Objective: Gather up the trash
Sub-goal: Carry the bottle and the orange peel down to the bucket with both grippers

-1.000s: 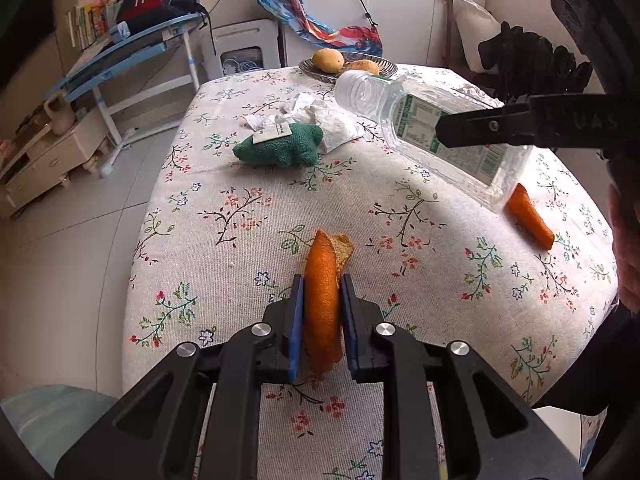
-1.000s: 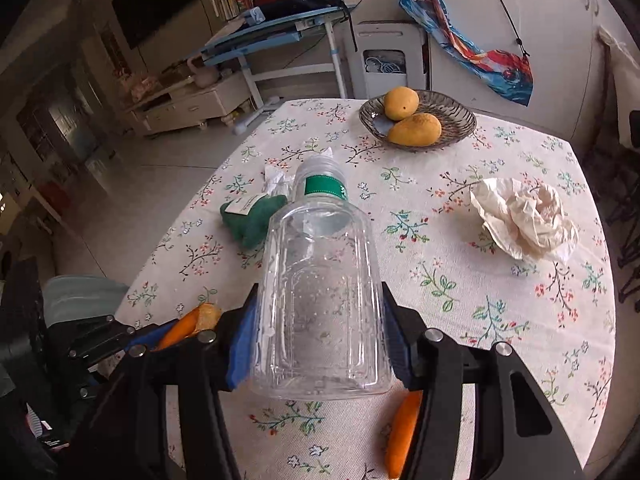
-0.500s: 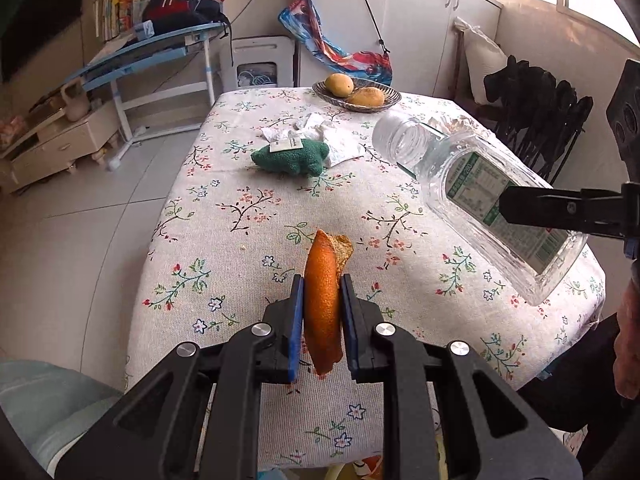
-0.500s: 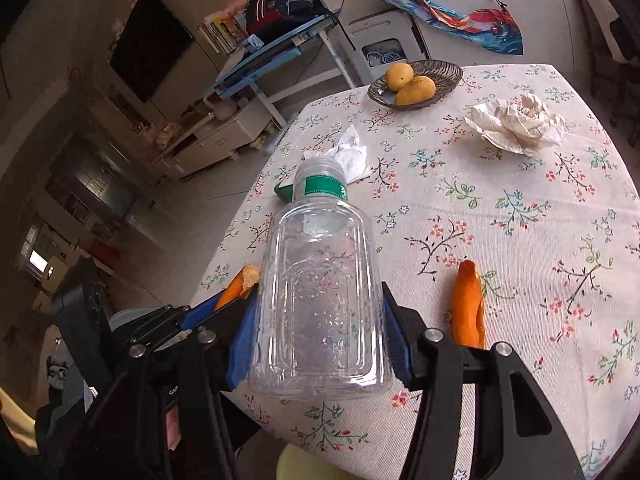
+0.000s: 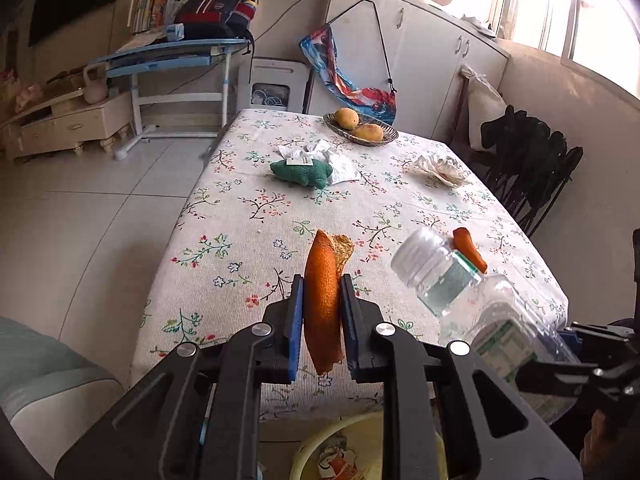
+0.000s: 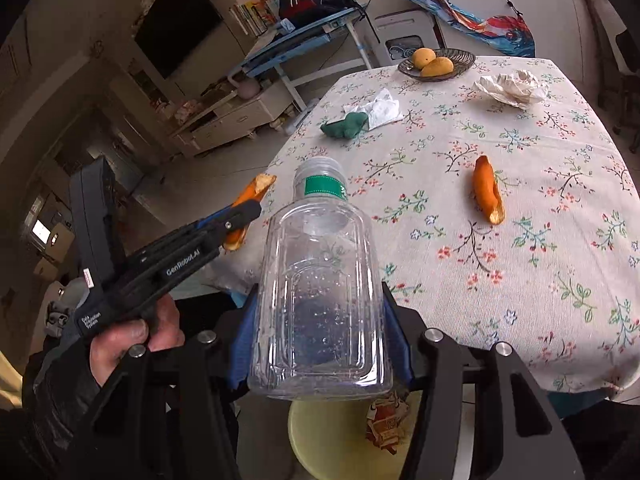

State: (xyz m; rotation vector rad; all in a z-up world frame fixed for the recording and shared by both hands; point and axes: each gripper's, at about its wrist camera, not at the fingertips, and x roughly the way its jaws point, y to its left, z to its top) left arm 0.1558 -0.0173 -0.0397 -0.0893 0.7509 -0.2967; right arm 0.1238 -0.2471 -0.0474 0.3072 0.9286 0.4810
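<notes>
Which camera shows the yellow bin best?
The right wrist view. There the bin lies open below the bottle, with some trash inside, though the right gripper hides part of it. The left wrist view shows only part of its rim behind the left gripper.

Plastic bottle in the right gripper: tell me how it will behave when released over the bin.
The plastic bottle looks empty and uncapped, so probably light. Its thin clear walls may flex under the right gripper. It looks wider than the yellow bin opening visible below, so it might catch or bounce.
</notes>
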